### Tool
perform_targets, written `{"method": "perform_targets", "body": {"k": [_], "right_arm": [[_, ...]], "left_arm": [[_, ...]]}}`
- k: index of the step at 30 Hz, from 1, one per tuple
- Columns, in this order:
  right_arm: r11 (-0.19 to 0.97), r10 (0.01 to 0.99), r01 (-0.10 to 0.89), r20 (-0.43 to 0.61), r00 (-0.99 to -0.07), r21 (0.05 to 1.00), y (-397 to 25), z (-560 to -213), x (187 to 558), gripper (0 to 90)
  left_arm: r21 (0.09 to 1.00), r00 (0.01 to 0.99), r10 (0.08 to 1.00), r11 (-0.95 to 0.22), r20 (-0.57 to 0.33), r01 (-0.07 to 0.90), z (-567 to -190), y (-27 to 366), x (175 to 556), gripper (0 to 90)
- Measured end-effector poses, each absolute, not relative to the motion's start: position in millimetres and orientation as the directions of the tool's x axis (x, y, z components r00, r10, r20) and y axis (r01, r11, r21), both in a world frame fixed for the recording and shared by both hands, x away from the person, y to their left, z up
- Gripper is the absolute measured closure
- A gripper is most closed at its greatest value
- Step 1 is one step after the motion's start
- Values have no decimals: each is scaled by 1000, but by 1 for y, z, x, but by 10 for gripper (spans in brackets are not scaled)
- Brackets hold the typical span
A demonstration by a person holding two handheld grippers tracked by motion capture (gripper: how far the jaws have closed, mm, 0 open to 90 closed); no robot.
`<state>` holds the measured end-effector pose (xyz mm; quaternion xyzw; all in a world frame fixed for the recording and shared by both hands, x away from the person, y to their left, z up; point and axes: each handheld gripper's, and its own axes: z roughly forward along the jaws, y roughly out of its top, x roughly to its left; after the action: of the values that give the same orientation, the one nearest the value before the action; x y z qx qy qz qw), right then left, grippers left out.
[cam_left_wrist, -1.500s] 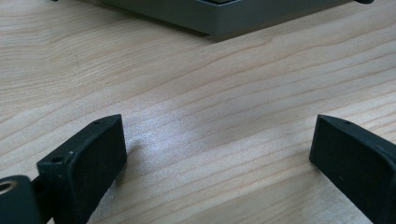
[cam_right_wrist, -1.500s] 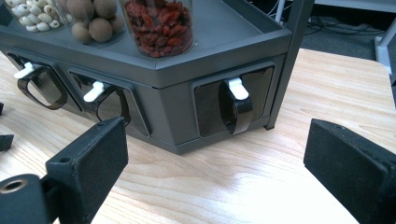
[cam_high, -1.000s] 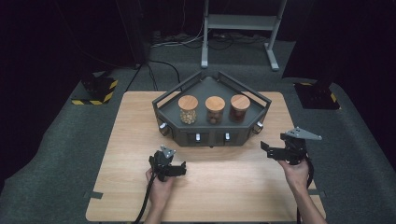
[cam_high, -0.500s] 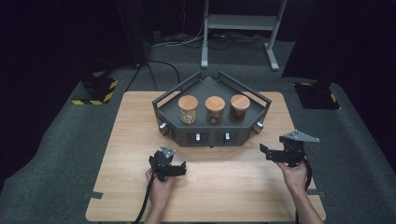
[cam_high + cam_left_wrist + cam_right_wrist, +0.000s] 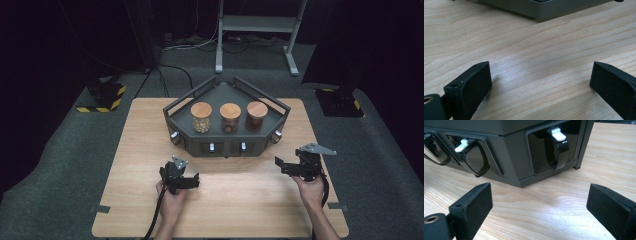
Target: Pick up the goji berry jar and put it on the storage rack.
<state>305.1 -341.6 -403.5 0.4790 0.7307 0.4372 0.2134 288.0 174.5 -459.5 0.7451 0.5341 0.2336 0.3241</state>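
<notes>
Dark grey angular metal rack (image 5: 227, 145) at table centre, carrying three cork-lidded glass jars (image 5: 230, 117). Likely heavy, rigid; jars fragile, prone to tipping. Best taken at side corners, lifted level. Left gripper (image 5: 186, 181), right gripper (image 5: 286, 166): jaws spread wide, empty, hovering over light wooden table (image 5: 135, 150).

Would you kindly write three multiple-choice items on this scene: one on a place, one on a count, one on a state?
1. Where do the jars stand?
A. on the floor
B. in the dark tray
C. on the bare table

2. How many jars have wooden lids?
A. three
B. five
C. one

3. How do the left gripper and right gripper stand?
A. both shut on jars
B. both open, holding nothing
C. one clamped on the tray

Key: 1 B, they line up inside the tray; 2 A, three round lids show; 3 B, bare wood shows between each gripper's jaws.
</notes>
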Motion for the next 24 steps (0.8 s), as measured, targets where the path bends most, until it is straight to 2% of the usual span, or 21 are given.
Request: {"method": "perform_targets", "body": {"k": [24], "right_arm": [[190,888,538,90,-451,821,-328,-417,312,63]], "left_arm": [[732,320,947,-220,3,644,-459,174,288,39]]}}
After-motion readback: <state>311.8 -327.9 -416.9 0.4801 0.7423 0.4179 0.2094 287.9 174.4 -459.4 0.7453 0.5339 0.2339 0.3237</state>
